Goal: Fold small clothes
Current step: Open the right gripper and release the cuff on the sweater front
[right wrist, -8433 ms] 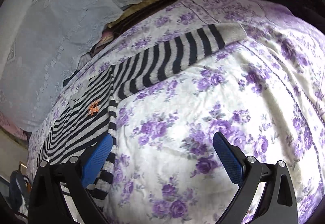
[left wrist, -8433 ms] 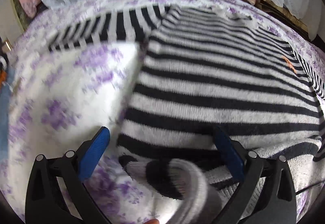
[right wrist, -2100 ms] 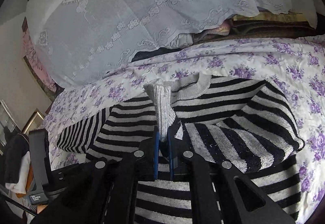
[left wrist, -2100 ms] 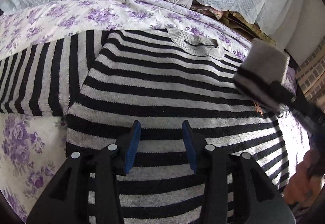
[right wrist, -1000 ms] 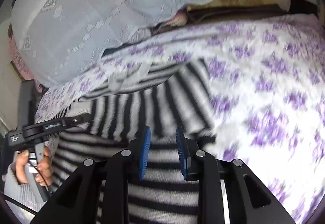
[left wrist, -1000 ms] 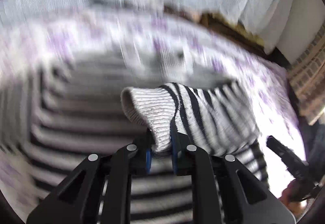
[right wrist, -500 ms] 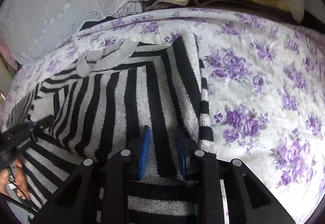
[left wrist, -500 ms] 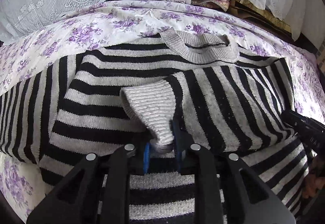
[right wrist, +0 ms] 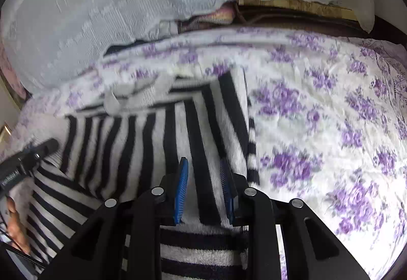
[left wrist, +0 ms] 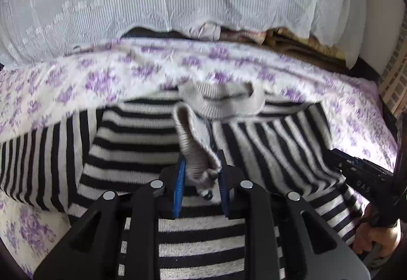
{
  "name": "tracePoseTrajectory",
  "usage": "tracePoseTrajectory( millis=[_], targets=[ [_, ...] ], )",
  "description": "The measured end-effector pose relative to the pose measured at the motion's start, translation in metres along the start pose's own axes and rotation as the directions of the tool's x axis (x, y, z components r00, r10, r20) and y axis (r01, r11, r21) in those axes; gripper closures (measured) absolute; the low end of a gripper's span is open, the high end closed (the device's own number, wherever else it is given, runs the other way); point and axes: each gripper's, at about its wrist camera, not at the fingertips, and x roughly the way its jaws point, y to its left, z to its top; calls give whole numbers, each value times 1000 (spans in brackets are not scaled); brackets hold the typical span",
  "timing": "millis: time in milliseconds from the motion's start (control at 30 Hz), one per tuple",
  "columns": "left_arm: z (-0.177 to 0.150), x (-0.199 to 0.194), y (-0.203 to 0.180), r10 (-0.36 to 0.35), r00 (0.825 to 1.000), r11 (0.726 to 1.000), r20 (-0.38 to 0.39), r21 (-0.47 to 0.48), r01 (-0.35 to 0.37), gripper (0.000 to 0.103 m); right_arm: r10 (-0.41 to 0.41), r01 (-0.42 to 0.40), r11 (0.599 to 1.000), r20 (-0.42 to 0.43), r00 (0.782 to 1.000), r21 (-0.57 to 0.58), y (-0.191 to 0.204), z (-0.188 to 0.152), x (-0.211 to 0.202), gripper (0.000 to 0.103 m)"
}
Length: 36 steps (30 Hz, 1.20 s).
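A black-and-grey striped sweater (left wrist: 132, 137) lies face up on the bed, its grey collar (left wrist: 221, 102) at the far side. One sleeve (left wrist: 267, 148) is folded across the chest. Its grey ribbed cuff (left wrist: 193, 137) stands between the blue pads of my left gripper (left wrist: 201, 156), which is shut on it with a loose hold. The other sleeve (left wrist: 38, 153) lies spread out to the left. My right gripper (right wrist: 203, 160) hovers open over the folded sleeve (right wrist: 162, 142) near the sweater's right edge, jaws narrow and empty. It also shows from the left wrist as the right gripper (left wrist: 361, 178).
A white bedspread with purple flowers (right wrist: 318, 127) covers the bed around the sweater. At the back a white lace cloth (left wrist: 178, 0) drapes over stacked folded blankets (left wrist: 292, 38). A hand (right wrist: 15, 219) holds the left gripper at the left edge.
The cuff in my left gripper has come down onto the chest and the jaws stand a little wider. My right gripper has shifted along the folded sleeve, empty throughout.
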Motion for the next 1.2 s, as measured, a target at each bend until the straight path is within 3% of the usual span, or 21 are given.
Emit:
tracePoseTrajectory(
  millis=[133, 233, 333, 367, 433, 500, 667, 700, 767, 867, 1000, 1067, 1200],
  targets=[
    [10, -3, 7, 35, 998, 999, 44, -42, -33, 81, 7, -7, 999, 14, 1000, 53, -7, 24, 4, 77],
    [9, 1, 10, 41, 998, 997, 50, -63, -38, 81, 1, 1, 999, -45, 999, 53, -2, 28, 27, 75],
    [0, 4, -1, 53, 997, 999, 54, 12, -53, 78, -24, 28, 999, -134, 991, 24, 2, 17, 62, 77],
    [-4, 12, -5, 56, 998, 997, 21, 43, -57, 74, -31, 33, 999, -110, 993, 13, 3, 14, 63, 77],
    [-13, 35, -6, 88, 994, 993, -63, 81, -83, 72, -39, 40, 999, -103, 994, -1, 6, 14, 58, 77],
    [-19, 48, 3, 115, 987, 992, -115, 57, -109, 73, -8, 11, 999, -96, 995, 31, 3, 14, 49, 77],
    [-22, 32, 20, 105, 990, 994, -98, 1, -105, 73, 60, -59, 997, -19, 998, 43, -5, -3, -1, 76],
    [-23, 22, 19, 72, 994, 997, -76, -5, -73, 73, 75, -74, 997, -20, 997, 38, -5, -8, -6, 75],
    [-25, 15, 14, 47, 997, 999, -63, 12, -47, 60, 99, -98, 995, -60, 993, 20, -3, -18, -5, 73],
    [-40, 41, 5, 86, 981, 995, -172, 56, -77, 46, 92, -93, 996, -118, 989, 2, 2, -34, 11, 72],
    [-49, 40, 4, 104, 983, 993, -153, 77, -93, 45, 80, -82, 997, -105, 991, -14, 5, -37, 0, 72],
    [-46, 29, 9, 67, 988, 997, -137, 40, -62, 46, 97, -96, 995, -83, 992, 15, 0, -34, -8, 73],
    [-27, 20, 8, 20, 996, 1000, -89, 24, -18, 46, 137, -139, 989, 26, 990, 49, -5, 7, -28, 73]
  ],
)
